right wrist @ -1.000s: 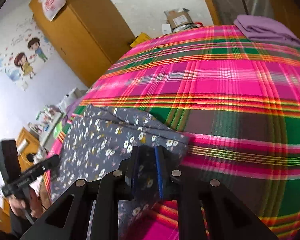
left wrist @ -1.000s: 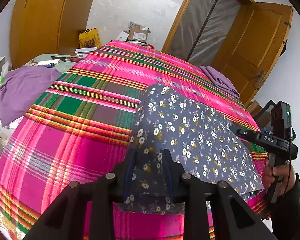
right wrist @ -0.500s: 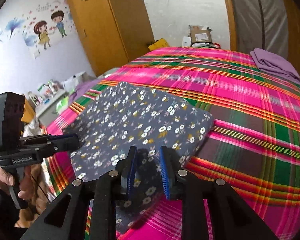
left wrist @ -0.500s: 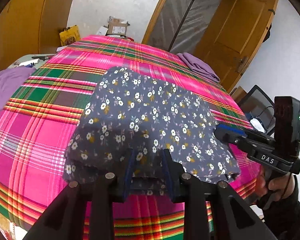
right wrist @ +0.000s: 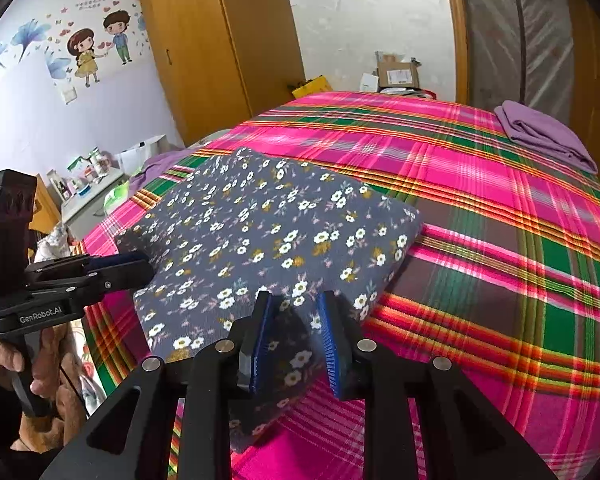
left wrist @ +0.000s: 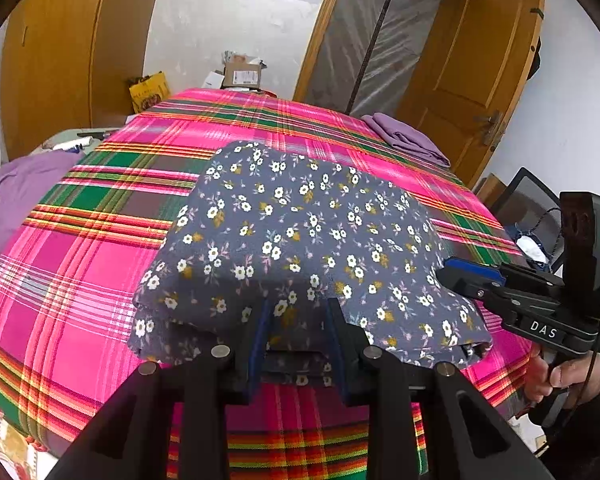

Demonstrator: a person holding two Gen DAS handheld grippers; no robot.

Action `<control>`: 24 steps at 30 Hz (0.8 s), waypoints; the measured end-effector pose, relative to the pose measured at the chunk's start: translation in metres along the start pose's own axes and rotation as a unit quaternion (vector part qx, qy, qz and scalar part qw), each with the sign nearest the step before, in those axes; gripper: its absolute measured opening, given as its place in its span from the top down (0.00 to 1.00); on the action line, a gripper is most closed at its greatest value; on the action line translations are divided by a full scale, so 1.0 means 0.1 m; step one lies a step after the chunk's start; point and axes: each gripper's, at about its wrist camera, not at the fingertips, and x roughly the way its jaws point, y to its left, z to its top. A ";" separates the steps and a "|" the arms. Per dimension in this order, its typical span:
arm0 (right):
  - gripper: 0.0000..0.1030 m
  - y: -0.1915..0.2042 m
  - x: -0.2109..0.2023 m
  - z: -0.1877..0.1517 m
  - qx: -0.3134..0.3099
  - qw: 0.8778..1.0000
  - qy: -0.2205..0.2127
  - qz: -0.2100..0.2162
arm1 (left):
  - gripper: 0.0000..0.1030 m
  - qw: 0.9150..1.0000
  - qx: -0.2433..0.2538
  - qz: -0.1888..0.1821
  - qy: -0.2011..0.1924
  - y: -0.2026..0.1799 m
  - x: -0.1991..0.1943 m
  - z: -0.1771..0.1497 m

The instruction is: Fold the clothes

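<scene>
A dark grey floral garment [left wrist: 300, 240] lies folded in layers on the pink plaid bed [left wrist: 100, 264], near its front edge. My left gripper [left wrist: 296, 312] has its jaws parted around the garment's near edge, with cloth between them. My right gripper [right wrist: 294, 312] has its jaws parted too, with the garment's near right corner [right wrist: 292, 352] hanging between the blue pads. The garment also shows in the right wrist view [right wrist: 260, 232]. Each gripper appears in the other's view: the right one [left wrist: 472, 276] and the left one [right wrist: 116, 264].
A folded purple cloth [left wrist: 408, 140] lies at the bed's far right edge. Another purple garment [left wrist: 16, 188] lies off the left side. Cardboard boxes [left wrist: 240, 76] stand beyond the bed. Wooden wardrobe left, wooden door [left wrist: 472, 80] right. A cluttered side table [right wrist: 88, 188] stands left.
Both grippers carried the garment's far half toward the front edge, folding it over into a shorter stack. The jaws have widened from a tight pinch and the cloth now rests on the bed.
</scene>
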 end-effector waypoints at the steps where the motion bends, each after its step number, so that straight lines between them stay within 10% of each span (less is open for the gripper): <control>1: 0.76 0.00 0.00 -0.01 -0.001 1.000 0.000 -0.001 | 0.73 1.000 -0.001 0.001 -0.002 0.00 0.00 0.00; 19: 0.69 -0.08 -0.12 -0.09 -0.013 1.000 0.007 0.016 | 0.73 1.000 -0.019 0.020 0.015 -0.05 -0.11 -0.10; 24: 0.69 -0.04 -0.31 -0.08 -0.024 0.999 -0.018 0.028 | 0.73 1.000 -0.004 -0.023 0.008 -0.26 -0.14 -0.07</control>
